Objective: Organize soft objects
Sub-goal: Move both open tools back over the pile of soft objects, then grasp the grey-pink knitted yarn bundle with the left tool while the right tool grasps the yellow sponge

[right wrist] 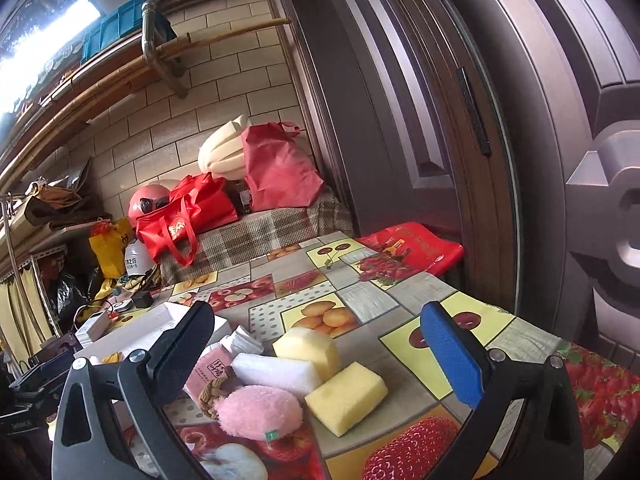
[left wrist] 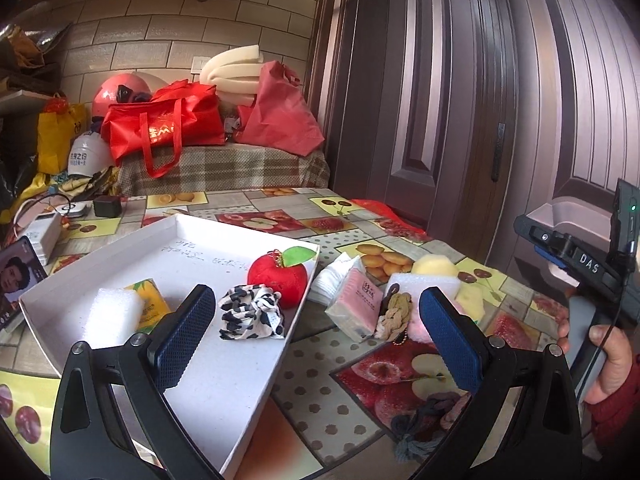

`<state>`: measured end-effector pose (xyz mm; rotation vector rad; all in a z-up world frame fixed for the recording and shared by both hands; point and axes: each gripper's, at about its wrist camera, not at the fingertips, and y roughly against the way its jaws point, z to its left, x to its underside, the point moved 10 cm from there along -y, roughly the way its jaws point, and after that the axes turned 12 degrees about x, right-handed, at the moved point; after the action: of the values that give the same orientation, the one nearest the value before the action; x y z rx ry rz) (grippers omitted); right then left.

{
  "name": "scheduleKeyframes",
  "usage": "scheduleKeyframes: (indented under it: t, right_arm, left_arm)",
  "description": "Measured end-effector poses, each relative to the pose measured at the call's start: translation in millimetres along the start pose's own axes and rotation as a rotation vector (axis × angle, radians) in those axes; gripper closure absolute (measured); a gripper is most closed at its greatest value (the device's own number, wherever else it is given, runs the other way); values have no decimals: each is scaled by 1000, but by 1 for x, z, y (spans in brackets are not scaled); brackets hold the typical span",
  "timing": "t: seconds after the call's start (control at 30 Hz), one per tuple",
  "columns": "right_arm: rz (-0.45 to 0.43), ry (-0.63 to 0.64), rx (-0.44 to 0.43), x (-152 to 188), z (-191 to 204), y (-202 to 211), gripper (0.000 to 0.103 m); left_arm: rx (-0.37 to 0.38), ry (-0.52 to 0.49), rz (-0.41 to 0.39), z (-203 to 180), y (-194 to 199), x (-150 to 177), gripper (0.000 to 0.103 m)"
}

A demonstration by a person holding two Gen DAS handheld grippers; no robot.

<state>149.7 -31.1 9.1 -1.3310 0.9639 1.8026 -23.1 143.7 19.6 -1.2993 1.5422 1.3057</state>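
Observation:
A white tray (left wrist: 224,392) holds a red plush apple (left wrist: 278,278), a black-and-white scrunchie (left wrist: 252,312), a white foam block (left wrist: 114,312) and a yellow packet (left wrist: 150,300). My left gripper (left wrist: 316,334) is open and empty above the tray's right edge. To the right of the tray lie a pink tissue pack (left wrist: 354,304), a braided rope (left wrist: 394,314), a white foam block (right wrist: 276,374), two yellow sponges (right wrist: 346,396) and a pink plush (right wrist: 258,406). My right gripper (right wrist: 320,354) is open and empty over this pile.
The table has a fruit-print cloth (right wrist: 360,300). A dark yarn bundle (left wrist: 424,420) lies near its front. A phone (left wrist: 18,276), power bank and charger sit at the left. Red bags (left wrist: 160,124) and a helmet crowd the bench behind. A brown door (right wrist: 440,120) stands to the right.

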Motion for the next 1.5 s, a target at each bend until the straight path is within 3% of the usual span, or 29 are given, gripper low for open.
scheduleKeyframes:
  t: [0.07,0.63,0.9,1.0,1.13,1.23,1.37,1.5]
  right_arm:
    - [-1,6,-1,0,1,1,0]
    - [2,-114,19,-5,-25,-1,0]
    - [2,-112,34,-5,-26,-1,0]
    - [14,-110,43,-3,-27,-4,0]
    - [104,-57,49,8,-25,-19,0]
    - [204,77,34,22,-18,-31,0]
    - [328,349,38,46,-11,-52,0]
    - [446,452,-25,70,-11,-68,0]
  left_arm:
    - [60,35,15,-4,-5,2,0]
    - [29,-58,66,-21,-13,9,0]
    - [143,-36,92,-30,-12,12,0]
    - [210,-76,172,-50,-21,23,0]
    - [362,-92,366,-88,-37,54,0]
    - [363,-120,462,-99,-44,71,0]
    - [384,-99,582,-101,-48,93,1]
    - [355,-104,626,-97,-50,102,1]
